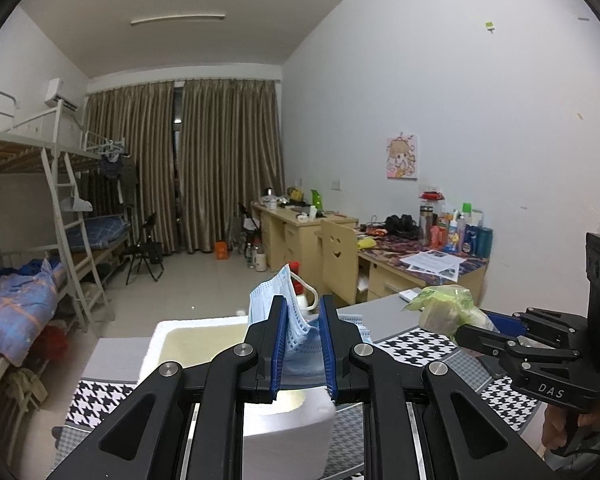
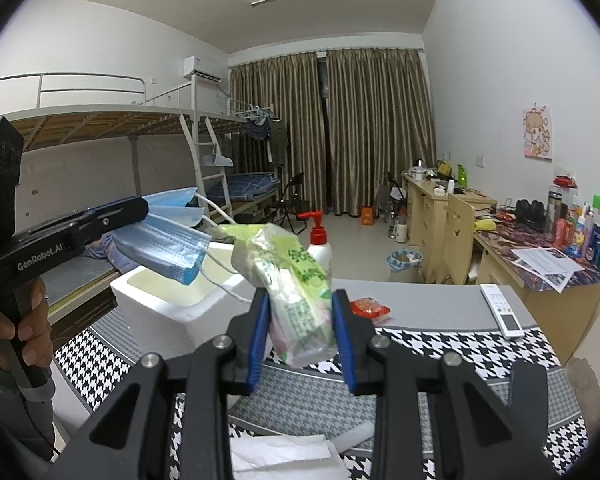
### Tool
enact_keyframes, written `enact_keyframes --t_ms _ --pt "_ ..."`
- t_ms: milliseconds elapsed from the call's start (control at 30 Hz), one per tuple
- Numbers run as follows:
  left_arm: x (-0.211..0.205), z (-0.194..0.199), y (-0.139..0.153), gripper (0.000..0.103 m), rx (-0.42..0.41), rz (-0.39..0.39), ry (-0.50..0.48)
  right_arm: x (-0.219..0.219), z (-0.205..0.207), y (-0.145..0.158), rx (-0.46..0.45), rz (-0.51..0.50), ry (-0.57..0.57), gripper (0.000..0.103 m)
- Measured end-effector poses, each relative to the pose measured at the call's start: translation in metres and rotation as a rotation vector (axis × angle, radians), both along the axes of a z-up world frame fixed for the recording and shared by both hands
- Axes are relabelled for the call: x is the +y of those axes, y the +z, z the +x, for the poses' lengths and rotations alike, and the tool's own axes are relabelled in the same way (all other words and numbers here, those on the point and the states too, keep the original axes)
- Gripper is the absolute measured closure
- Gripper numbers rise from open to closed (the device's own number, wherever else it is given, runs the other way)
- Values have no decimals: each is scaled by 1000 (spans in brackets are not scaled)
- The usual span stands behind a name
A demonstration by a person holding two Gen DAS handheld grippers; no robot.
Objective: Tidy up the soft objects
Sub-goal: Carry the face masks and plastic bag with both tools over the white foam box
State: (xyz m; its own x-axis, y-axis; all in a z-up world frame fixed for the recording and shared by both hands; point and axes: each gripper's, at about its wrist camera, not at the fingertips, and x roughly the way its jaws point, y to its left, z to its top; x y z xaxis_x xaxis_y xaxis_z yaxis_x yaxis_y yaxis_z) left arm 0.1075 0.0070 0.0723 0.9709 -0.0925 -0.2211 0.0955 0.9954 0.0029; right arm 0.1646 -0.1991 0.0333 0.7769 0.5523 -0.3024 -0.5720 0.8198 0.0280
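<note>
My left gripper is shut on a bunch of blue face masks and holds them above the white foam box. In the right wrist view the masks hang from the left gripper over the foam box. My right gripper is shut on a green and white tissue pack, lifted above the table. The tissue pack and right gripper show at the right of the left wrist view.
A houndstooth cloth covers the table. On it lie a white remote, a red snack packet, a red-pump bottle and white paper. Bunk beds stand left, desks right.
</note>
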Motion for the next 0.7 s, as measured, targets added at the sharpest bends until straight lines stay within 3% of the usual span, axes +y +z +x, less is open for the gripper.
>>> enact_keyframes --t_ms 700 --pt "16 5 3 85 -10 4 113 17 17 3 20 21 84 68"
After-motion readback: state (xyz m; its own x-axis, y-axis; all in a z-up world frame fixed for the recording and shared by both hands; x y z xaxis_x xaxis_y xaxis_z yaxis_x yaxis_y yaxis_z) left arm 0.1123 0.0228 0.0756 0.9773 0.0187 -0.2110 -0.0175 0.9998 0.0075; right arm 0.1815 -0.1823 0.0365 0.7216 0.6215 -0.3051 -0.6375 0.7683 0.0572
